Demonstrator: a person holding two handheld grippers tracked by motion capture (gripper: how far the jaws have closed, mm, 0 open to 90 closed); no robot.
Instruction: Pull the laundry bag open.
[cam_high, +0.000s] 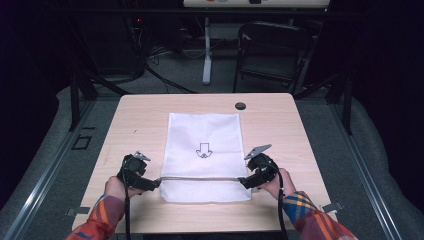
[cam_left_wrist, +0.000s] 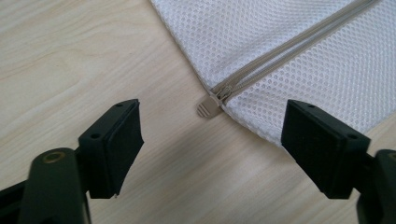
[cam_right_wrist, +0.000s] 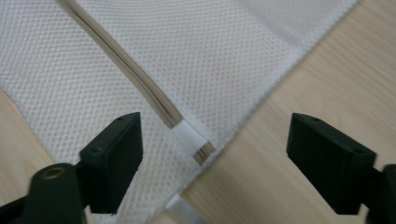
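Note:
A white mesh zipper bag (cam_high: 202, 155) lies flat in the middle of the wooden table (cam_high: 140, 115), with a small arrow mark printed on it. A beige zipper (cam_high: 200, 178) runs across its near part. My left gripper (cam_high: 155, 183) is open at the bag's left edge; the beige zipper pull (cam_left_wrist: 208, 107) lies on the wood between its jaws, untouched. My right gripper (cam_high: 243, 181) is open at the bag's right edge, over the zipper's closed end (cam_right_wrist: 194, 142) and its white tab. The mesh bag (cam_left_wrist: 299, 51) (cam_right_wrist: 187, 51) lies ahead of both grippers.
A small dark round disc (cam_high: 240, 105) sits near the table's far edge. Beyond the table stand a black folding chair (cam_high: 272, 50) and a white table leg (cam_high: 207, 50) on a grey floor. Bare wood surrounds the bag on all sides.

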